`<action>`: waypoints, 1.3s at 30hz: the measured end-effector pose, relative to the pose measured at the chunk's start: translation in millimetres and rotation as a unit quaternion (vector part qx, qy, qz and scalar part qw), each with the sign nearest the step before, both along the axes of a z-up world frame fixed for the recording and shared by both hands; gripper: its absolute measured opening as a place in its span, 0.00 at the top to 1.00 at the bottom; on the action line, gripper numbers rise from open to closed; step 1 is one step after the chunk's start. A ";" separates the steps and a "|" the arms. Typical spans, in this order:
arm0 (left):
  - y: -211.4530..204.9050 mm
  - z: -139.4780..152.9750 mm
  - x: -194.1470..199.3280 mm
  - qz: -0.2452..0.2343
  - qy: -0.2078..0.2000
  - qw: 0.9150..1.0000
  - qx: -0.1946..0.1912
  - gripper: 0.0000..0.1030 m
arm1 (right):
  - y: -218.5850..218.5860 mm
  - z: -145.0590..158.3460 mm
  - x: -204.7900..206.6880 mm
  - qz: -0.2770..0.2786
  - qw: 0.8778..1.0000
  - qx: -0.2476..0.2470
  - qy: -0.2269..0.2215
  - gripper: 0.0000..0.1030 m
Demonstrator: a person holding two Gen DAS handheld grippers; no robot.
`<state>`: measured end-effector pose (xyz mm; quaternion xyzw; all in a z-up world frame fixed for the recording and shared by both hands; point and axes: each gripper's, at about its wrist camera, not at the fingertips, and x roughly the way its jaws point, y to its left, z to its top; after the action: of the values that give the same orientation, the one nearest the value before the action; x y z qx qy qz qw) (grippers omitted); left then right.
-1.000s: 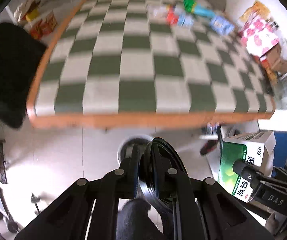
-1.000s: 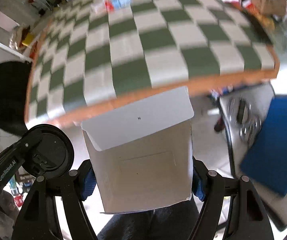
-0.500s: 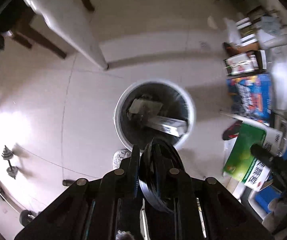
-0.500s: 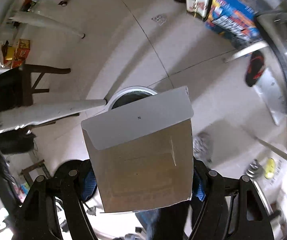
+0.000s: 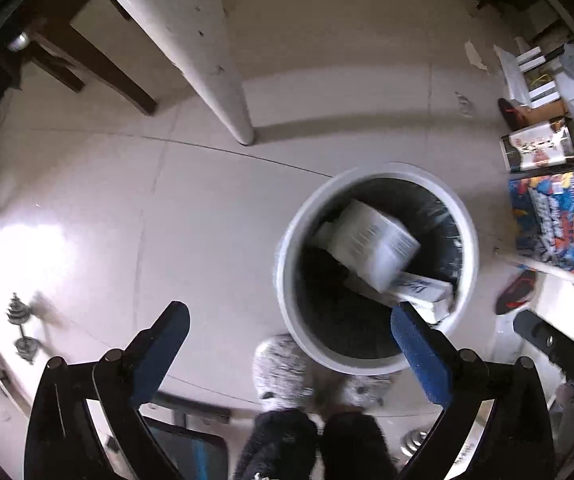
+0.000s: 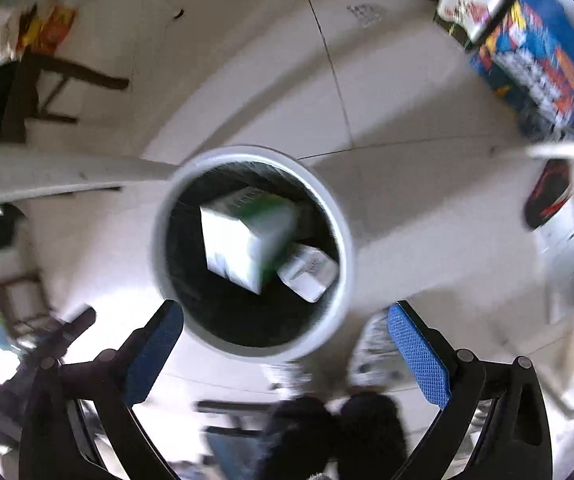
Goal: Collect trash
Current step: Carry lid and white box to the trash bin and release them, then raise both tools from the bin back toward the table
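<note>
Both the left gripper and right gripper have jaws opening wide with nothing between them. The white-green box lies blurred inside the bin, at 12 o'clock from the right jaws. Keep both grippers over the rim till everything settles

No legible text anywhere. Blurred print lines on white carton inside round bin, unreadable. Smeared dark lettering on smaller box at its five o'clock, unreadable. Bright graphics on blue box at three o'clock, lettering indistinct.
</note>
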<state>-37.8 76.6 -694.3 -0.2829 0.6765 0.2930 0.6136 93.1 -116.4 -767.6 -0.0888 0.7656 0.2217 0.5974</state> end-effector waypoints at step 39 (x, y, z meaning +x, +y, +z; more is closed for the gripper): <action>-62.9 354.7 -24.2 -0.107 -0.080 0.991 0.016 0.00 | -46.5 408.9 -63.0 0.051 0.992 -0.004 -0.113 0.00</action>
<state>-62.1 13.7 -339.6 -0.2215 0.6470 0.2130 0.6978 30.1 -162.9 -358.7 -0.1544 0.6882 0.2376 0.6679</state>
